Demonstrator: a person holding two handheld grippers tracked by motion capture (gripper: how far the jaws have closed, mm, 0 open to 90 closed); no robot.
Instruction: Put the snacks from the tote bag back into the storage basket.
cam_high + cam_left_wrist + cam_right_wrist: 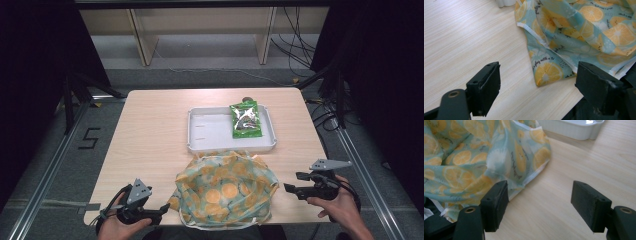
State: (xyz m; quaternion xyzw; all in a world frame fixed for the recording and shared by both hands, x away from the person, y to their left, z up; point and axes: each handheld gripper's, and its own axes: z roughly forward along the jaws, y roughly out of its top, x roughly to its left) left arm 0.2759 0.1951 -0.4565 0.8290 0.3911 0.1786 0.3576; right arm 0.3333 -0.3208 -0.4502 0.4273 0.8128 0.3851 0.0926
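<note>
Lemon-print cloth bag (226, 189) lies crumpled at lower centre of the high view, just below the white tray (197, 135). Left gripper (162, 209), lower left, jaws wide, aimed at the bag's corner, nothing gripped. Right gripper (291, 186), lower right, held level, jaws wide, empty, beside the bag's edge.

Black claw (296, 182) with grey three-cornered plate; black cable; blocky jaws with brass-coloured screw holes.

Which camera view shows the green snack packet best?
The high view: the green snack packet lies whole in the white rectangular tray. The gripper views show tray edges and the orange-print cloth bag instead.
</note>
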